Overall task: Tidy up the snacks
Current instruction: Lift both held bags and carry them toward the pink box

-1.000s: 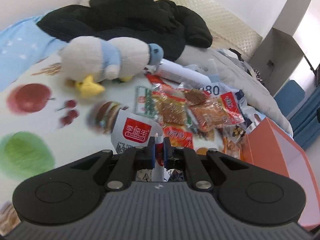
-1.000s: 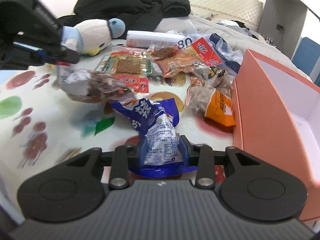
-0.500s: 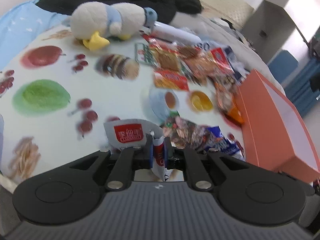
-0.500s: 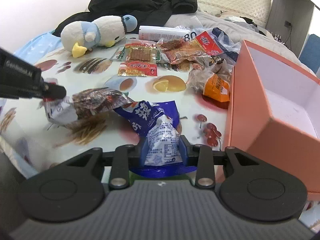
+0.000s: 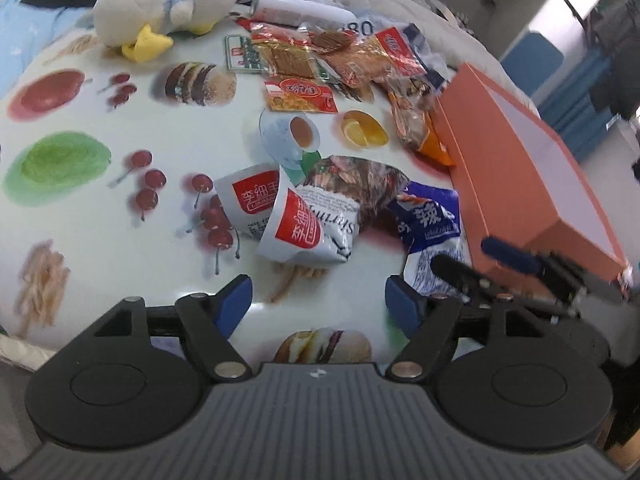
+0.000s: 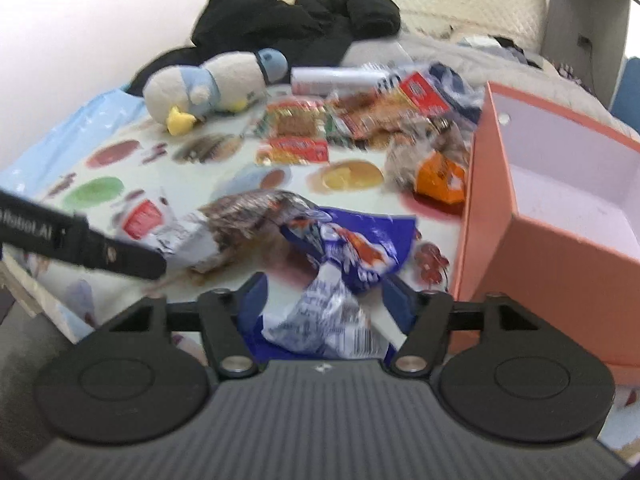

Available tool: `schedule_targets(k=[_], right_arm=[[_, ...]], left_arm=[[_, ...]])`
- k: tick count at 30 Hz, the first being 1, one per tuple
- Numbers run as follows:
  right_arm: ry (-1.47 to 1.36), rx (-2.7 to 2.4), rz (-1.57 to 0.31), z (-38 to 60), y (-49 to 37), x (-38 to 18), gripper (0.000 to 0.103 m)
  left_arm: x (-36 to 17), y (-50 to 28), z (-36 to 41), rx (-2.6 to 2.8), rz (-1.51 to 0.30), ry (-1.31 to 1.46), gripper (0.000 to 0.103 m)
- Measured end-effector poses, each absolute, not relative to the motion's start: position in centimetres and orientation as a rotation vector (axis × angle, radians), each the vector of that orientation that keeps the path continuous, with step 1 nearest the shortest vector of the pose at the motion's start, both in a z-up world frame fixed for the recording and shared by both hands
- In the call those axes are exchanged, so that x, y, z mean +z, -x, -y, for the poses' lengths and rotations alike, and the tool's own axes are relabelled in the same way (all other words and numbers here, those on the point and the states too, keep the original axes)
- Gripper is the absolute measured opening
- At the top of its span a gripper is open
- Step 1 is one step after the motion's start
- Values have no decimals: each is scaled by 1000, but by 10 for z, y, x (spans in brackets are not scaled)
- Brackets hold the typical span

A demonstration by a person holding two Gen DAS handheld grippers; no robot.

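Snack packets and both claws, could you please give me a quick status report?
Left claw opening, empty. Right claw opening, blue packet loose between. Orange box empty.

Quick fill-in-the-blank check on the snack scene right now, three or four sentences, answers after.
1. The plush penguin has a ____ beak.
2. The open box is ____ on the outside.
3. The left gripper is opening, and ____ lies between its jaws.
4. The right gripper is opening around the tail of the ____ snack bag, which lies beside the shrimp snack bag.

Missing words: yellow; orange; nothing; blue
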State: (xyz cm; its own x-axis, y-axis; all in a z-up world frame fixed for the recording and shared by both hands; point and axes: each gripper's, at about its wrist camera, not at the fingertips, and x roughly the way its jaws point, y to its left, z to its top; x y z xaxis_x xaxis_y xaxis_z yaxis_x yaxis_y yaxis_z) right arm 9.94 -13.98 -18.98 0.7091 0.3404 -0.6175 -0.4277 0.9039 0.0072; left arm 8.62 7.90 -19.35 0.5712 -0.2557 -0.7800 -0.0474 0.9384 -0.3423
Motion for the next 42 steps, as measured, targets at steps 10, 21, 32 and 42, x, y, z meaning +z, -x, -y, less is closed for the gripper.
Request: schedule_targets(k=[10,21,32,42], right_arm=[[129,439,-662,138,-114,-196,66],[68,453,-703,141,-120,-202,64],[76,397,-735,141,-133,-214,54],[75,379,-728,145,-132,-208,34]], left_arm=[[-154,-107,-70,-221,-878,102,80],[-180,-178,-47,-365,-978,-7,80],[-223,-200,-31,-347,-1054,-92,66],[-218,-182,-31,-171,-1024,22,50]])
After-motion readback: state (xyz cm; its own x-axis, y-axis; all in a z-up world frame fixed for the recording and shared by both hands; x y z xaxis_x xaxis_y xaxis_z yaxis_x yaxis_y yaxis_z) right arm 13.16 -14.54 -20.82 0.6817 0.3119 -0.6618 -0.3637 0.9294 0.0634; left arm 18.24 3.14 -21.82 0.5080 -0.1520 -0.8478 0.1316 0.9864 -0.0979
